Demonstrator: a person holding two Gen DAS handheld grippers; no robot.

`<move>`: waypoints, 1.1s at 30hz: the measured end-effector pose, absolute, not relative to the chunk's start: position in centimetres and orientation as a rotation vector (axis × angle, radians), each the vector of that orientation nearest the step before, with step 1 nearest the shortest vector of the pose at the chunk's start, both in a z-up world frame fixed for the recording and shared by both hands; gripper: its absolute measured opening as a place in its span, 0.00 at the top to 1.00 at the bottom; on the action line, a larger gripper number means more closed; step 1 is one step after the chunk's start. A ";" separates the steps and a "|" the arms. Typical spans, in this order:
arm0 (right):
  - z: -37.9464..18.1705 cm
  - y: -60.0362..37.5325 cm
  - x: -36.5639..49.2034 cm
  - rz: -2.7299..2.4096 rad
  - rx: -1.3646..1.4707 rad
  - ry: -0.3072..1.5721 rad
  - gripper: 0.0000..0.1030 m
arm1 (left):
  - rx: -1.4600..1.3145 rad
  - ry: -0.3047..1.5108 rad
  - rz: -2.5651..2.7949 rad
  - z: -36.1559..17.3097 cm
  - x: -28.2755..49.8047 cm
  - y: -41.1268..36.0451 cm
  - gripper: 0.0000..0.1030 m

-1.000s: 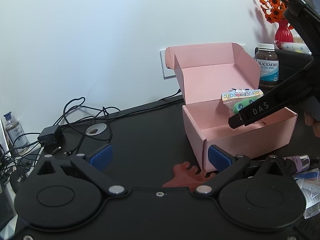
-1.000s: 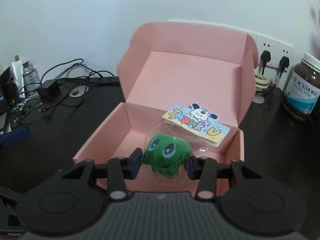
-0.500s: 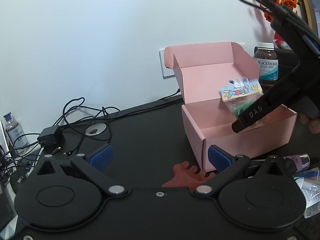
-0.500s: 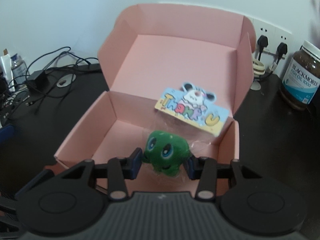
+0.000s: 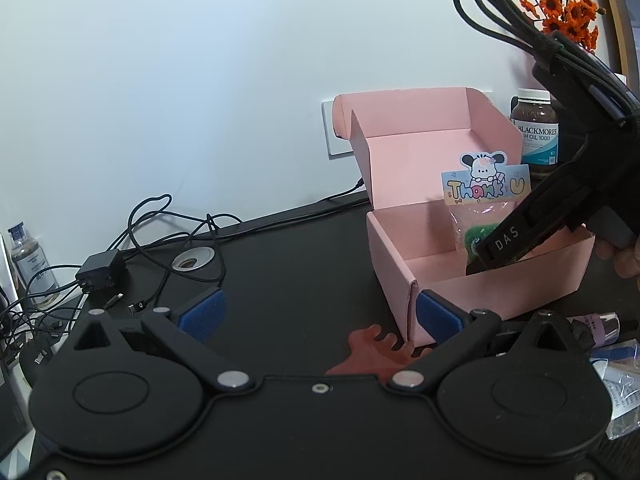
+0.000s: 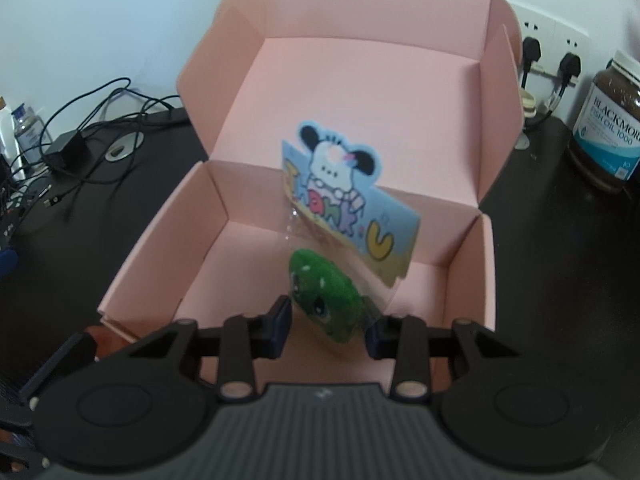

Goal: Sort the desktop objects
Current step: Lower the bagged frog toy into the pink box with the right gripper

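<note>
Toy point(image 6: 324, 300), a green plush bagged under a "Thank U" card point(image 6: 352, 216), sits between the right gripper point(image 6: 327, 328) pads, whose jaws are closing on it, over the open pink box point(image 6: 160, 232). The left gripper point(image 5: 318, 314) hangs spread and empty beside the box's near corner.

- Pink cardboard box point(image 6: 256, 128), lid open: 1
- Bagged green plush toy point(image 6: 324, 292) with cartoon header card: 1
- Brown supplement jar point(image 5: 536, 128): 1
- Small clear bottle point(image 5: 30, 264): 1
- Black power adapter point(image 5: 100, 270) among tangled cables: 1
- Wall plugs point(image 6: 532, 50): 2
- Reddish antler-shaped piece point(image 5: 372, 352): 1
- Bunch of orange flowers point(image 5: 568, 8): 1
- Small packets at lower right point(image 5: 600, 326): perhaps 2, partly hidden
</note>
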State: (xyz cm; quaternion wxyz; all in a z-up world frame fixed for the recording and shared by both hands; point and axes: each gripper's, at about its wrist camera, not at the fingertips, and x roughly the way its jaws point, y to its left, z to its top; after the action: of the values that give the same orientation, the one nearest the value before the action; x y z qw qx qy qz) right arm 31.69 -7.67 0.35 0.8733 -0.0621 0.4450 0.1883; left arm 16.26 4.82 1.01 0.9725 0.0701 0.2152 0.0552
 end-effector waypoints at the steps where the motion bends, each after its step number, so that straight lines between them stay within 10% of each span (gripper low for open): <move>1: 0.4 -7.6 31.7 0.391 -0.130 0.937 0.67 | 0.142 0.435 0.111 1.0 16.3 4.8 0.00; 12: 0.9 -7.8 32.6 0.368 -0.089 1.008 0.64 | 0.134 0.430 0.114 1.2 16.1 5.0 0.00; 19: 1.9 -8.1 32.4 0.379 -0.059 1.010 0.42 | 0.124 0.434 0.111 1.3 16.2 5.2 0.00; 33: 4.0 -10.4 32.9 0.373 0.013 0.971 0.42 | 0.140 0.435 0.105 1.2 16.2 4.9 0.00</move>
State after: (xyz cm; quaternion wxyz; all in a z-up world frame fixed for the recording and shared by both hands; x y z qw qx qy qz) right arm 32.88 -10.42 4.05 0.8678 0.0064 0.4638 0.1782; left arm 16.24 4.92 1.17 0.9726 0.0694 0.2156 0.0520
